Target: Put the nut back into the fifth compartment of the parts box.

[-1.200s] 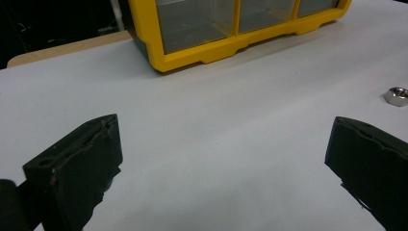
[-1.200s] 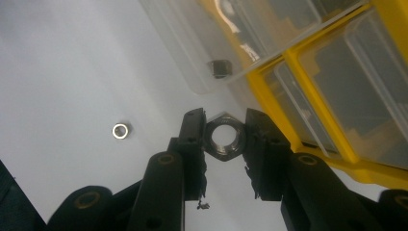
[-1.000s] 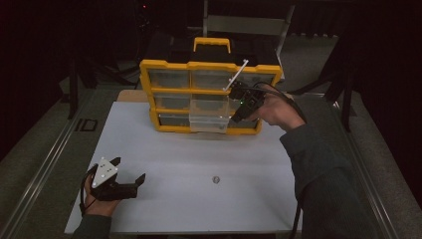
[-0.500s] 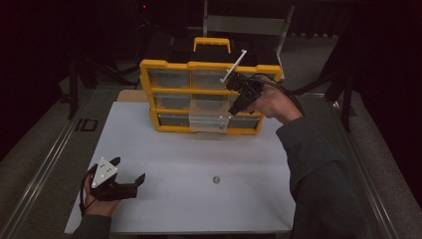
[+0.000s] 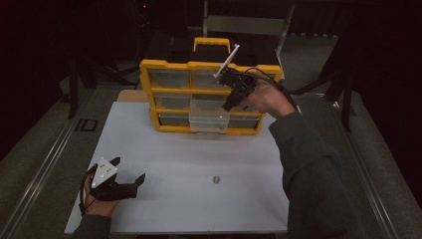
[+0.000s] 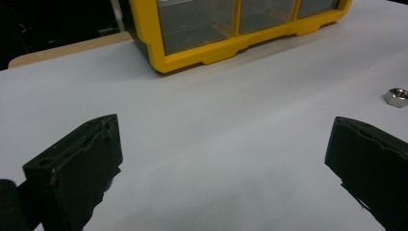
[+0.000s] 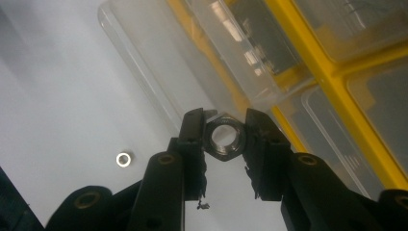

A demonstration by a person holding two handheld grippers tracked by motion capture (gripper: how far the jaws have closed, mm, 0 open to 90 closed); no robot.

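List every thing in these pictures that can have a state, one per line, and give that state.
Right tongs: shut on a hex nut, raised over the drawer.
Hex nut: clamped between the pads, hole facing the camera.
Clear drawer: pulled out of the yellow organizer.
Left tongs: open, holding nothing, low over the table.
Second nut: lying loose on the table.

Yellow organizer (image 5: 164, 64) blocks table's (image 5: 164, 149) far edge; near half open.
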